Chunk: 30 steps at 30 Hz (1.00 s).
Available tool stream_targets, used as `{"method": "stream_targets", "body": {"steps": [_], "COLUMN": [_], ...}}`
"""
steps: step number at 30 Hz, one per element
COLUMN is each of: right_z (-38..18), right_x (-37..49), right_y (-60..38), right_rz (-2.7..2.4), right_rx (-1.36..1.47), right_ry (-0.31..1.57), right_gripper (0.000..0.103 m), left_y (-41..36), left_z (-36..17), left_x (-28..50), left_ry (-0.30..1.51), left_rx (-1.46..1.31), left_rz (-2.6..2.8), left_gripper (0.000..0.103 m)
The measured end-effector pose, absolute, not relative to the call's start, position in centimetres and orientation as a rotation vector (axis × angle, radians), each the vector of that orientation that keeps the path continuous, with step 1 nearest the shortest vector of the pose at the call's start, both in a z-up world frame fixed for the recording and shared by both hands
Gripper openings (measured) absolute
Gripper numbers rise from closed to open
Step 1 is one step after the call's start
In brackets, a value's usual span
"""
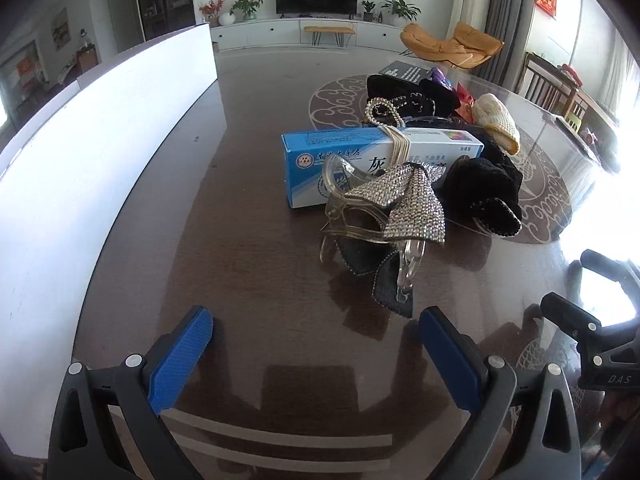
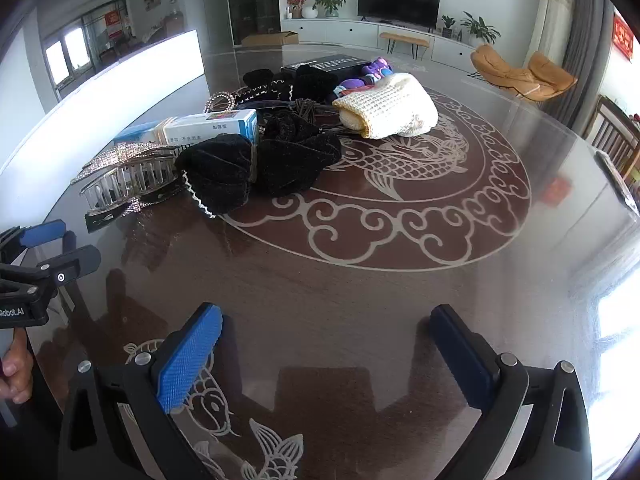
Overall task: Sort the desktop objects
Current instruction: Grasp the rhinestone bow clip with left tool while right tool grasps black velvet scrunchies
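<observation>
Hair clip (image 1: pixel 372 216), near the pile's edge, looks light, stiff, brittle; grip its spine. Left tongs (image 1: pixel 316 344) and right tongs (image 2: pixel 326 340) both spread, holding nothing.

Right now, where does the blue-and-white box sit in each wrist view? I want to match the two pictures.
Left wrist: the blue-and-white box lies just above centre, long side facing the camera, partly covered by the rhinestone hair claw.
Right wrist: the same box is at upper left, seen end-on, behind the claw.
Shared landmark: the cream knitted piece beyond the box.
</observation>
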State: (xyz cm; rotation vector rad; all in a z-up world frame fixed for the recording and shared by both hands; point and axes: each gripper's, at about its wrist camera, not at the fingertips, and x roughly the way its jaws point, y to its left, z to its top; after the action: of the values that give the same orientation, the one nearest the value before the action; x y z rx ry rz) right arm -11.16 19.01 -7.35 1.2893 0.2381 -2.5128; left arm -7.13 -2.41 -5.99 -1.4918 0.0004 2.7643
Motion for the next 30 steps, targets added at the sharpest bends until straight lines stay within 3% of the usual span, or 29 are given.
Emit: {"method": "stream_targets", "body": {"steps": [12,13,15,17,26,30], "right_z": [-7.3,-7.4,-7.4,-7.4,-7.3,-6.3], "right_x": [-11.2,-11.2,-11.2,-11.1,-11.5,-13.3], "right_y": [19.2,19.2,19.3,19.3,19.3,18.5], "right_rz": [-2.527,-2.528,-2.534,-2.537,-2.534,-2.441], "right_rx": [1.281,1.28,1.281,1.281,1.304,1.317], "right_ry": [0.234,0.235,0.228,0.228,0.219,-0.035], "right_gripper": [0.103,0.103,0.103,0.103,0.103,0.103], "left_y": [-0.5,-0.8,-1.3,-2.1,-5.9,-6.1], "left_z": [-5.9,-5.7,-5.3,-5.1,-5.5,-5.5], "left_x": [-15.1,-14.4,-12.8,-11.0,-4.9,-4.8], "left_ry": [0.059,0.049,0.043,0.036,0.015,0.018], "left_rx": [-1.567,-1.525,-1.452,-1.42,-1.334,-1.313], "left_rz": [2.648,2.681,2.726,2.734,2.832,2.839], "left_gripper": [0.101,0.096,0.066,0.048,0.048,0.048]}}
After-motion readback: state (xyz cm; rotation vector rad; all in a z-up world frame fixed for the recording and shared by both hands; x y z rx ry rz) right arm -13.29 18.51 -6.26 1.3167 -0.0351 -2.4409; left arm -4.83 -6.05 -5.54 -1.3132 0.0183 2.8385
